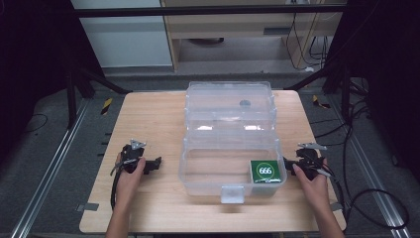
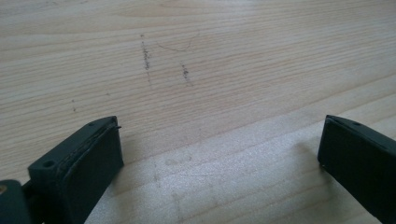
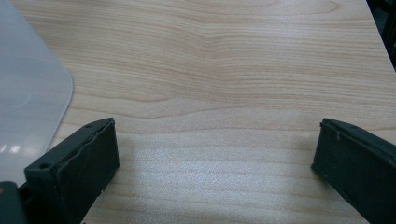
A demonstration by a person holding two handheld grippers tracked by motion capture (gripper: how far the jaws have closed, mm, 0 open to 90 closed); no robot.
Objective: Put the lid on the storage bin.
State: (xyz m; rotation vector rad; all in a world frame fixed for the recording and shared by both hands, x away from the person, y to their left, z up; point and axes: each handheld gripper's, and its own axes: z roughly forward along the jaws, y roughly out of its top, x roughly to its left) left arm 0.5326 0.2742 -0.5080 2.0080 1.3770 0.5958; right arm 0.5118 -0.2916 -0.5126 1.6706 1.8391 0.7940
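Table (image 1: pixel 148 124): box (image 1: pixel 230 168) at centre, lid (image 1: pixel 230 101) open, lying behind it toward far edge. Card (image 1: pixel 267 171) inside box, near-right corner. Left gripper (image 1: pixel 141 161) left of box, well apart. Right gripper (image 1: pixel 307 158) just beside box's right wall, possibly touching. Both on or just above tabletop.

A lab-style recording rig: a wooden table (image 1: pixel 148 119) stands inside a black metal frame (image 1: pixel 208 11), with grey carpet, floor rails (image 1: pixel 54 158) lower left, and loose cables (image 1: pixel 317 44) upper right.
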